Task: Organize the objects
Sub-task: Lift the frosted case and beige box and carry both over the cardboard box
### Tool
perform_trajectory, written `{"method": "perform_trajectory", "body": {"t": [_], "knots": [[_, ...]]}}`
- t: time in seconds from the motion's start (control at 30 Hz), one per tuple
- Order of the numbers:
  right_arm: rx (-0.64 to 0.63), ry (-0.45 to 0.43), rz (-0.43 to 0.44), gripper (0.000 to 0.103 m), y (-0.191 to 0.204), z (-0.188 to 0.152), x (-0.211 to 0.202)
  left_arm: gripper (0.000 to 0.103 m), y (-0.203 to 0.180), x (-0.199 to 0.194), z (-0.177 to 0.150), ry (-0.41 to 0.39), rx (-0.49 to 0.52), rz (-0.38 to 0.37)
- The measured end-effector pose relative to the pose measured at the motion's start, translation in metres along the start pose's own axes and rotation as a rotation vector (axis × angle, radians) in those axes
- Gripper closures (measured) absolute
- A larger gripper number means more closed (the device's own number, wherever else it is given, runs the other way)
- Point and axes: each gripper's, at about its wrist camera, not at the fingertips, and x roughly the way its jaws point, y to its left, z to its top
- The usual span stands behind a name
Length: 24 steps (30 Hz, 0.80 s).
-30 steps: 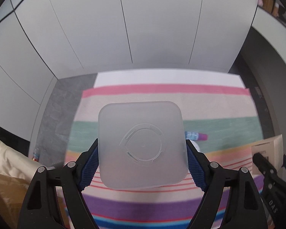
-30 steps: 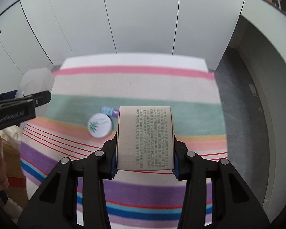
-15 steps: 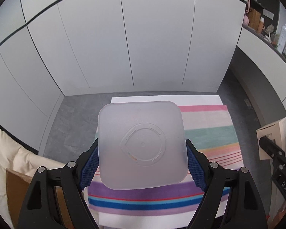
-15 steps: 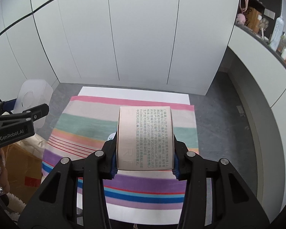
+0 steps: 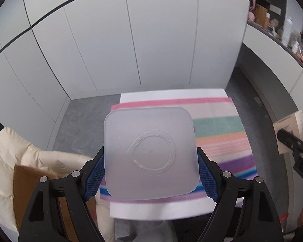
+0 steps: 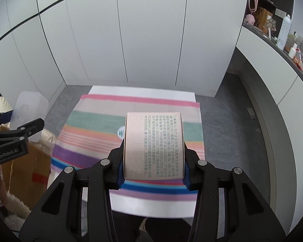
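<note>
- Frosted container: pinched at both side walls by the left gripper, held above the striped cloth.
- Printed carton: pinched between the jaws of the right gripper, also held clear of the cloth.
- Progress: both items are picked up; neither is placed. A round white lid lies on the cloth.
- Appearance: container translucent, square, rounded corners; carton pale pink with dense text.
</note>
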Motion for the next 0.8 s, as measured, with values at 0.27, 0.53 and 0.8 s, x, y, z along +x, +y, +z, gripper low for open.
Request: {"method": "perform_trajectory", "body": {"t": [0.27,0.53,0.8], "knots": [[-0.007,0.043,-0.002,0.058,-0.002,-0.06,-0.021,0.019,-0.018,-0.026,-0.067,0.05,0.054,-0.061],[-0.002,0.126,0.014,0.058,-0.007,-0.125,-0.028,0.019,-0.024,-0.038,-0.112,0.087,0.082,-0.116],[0.038,0.158,0.015,0.058,-0.012,-0.138,-0.024,0.019,0.0,-0.038,-0.109,0.038,0.012,-0.073]]}}
